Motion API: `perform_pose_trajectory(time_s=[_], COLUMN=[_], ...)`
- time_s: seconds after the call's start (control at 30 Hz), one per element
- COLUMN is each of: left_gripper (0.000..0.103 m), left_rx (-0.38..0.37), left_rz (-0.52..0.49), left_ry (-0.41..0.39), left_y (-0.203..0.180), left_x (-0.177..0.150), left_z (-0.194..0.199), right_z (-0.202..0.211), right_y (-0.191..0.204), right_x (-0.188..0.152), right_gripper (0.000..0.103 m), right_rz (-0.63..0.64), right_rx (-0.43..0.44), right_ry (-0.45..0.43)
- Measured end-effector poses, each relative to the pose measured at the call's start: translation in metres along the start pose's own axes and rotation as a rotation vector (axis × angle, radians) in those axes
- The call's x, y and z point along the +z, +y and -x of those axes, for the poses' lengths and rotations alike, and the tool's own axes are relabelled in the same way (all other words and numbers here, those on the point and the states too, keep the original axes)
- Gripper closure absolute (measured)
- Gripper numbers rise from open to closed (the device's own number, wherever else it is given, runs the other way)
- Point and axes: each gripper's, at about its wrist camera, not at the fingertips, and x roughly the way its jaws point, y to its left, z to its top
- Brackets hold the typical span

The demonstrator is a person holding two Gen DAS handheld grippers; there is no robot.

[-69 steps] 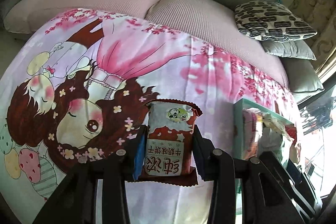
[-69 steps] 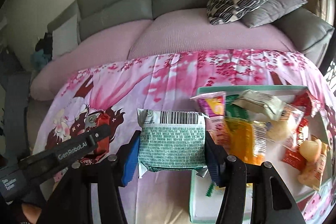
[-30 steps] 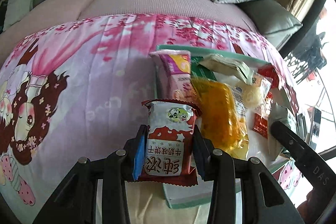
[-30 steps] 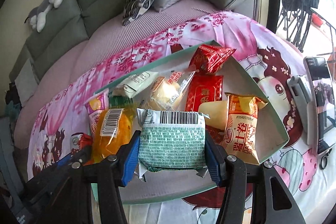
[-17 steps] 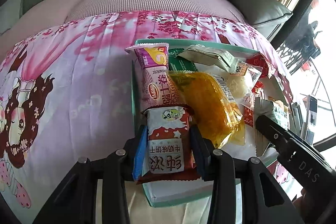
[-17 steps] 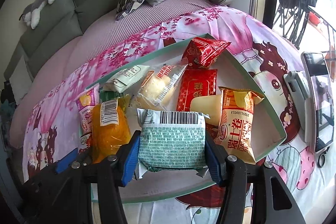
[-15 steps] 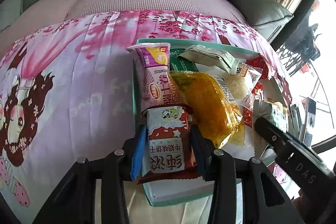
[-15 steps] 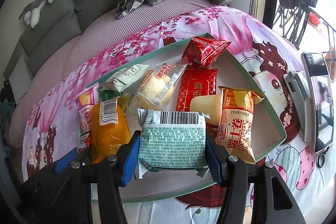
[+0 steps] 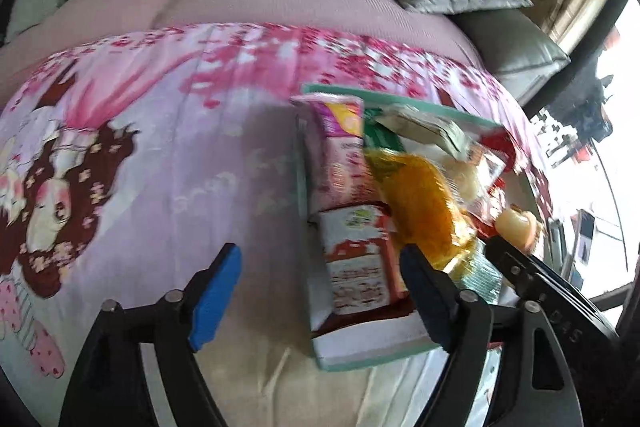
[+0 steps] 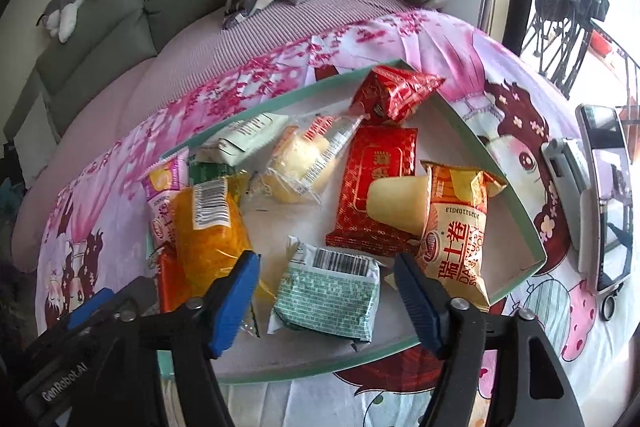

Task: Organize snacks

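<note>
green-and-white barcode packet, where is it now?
In the right wrist view the green-and-white barcode packet lies in the teal tray near its front edge, loose between the open right gripper fingers, with the orange packet to its left.

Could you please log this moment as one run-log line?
left gripper: just opened, empty | right gripper: just opened, empty | red-white packet: in tray | green-white packet: in tray

left gripper [image 9: 320, 287]: black plastic arms, kinda chunky, with bright blue pads [image 9: 216, 291] on the inner faces
left gripper hardware: round silver screws sat at the arm joints
right gripper [image 10: 324, 297]: same build, black frame, blue pads [image 10: 234, 301], silver screws
markings: white "GenRobot.AI" lettering showed on the left one's body in the right wrist view; "DAS" was printed on the right one's black side in the left wrist view
</note>
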Motion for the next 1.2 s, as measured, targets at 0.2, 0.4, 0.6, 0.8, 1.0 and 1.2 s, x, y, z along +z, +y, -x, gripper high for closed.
perform_pose_trajectory(time_s=[0.2, 0.4, 0.6, 0.8, 1.0, 1.2], left_gripper=[0.011, 0.003, 0.002, 0.002, 0.002, 0.002], left_rx=[0.085, 0.132, 0.135, 0.146, 0.186, 0.24], left_rz=[0.041, 0.046, 0.032, 0.049, 0.094, 0.128], left_ry=[-0.043, -0.099, -0.186, -0.223, -0.201, -0.15], left_y=[0.026, 0.043, 0.047, 0.053, 0.072, 0.086], left_x=[-0.012, -0.02, -0.016, -0.02, -0.029, -0.041], left_z=[0.012, 0.02, 0.023, 0.034, 0.037, 0.042], right_z=[0.016, 0.02, 0.019, 0.024, 0.026, 0.028], right_y=[0.017, 0.03, 0.037, 0.046, 0.051, 0.055], right_x=[-0.006, -0.016, -0.025, -0.04, -0.056, -0.07], right_gripper=[0.004, 0.0, 0.0, 0.0, 0.0, 0.0], right_rz=[0.033, 0.052, 0.065, 0.105, 0.128, 0.148], right_rx=[0.008, 0.026, 0.018, 0.013, 0.021, 0.016], right_ry=[-0.06, -0.102, -0.136, -0.16, -0.155, -0.142])
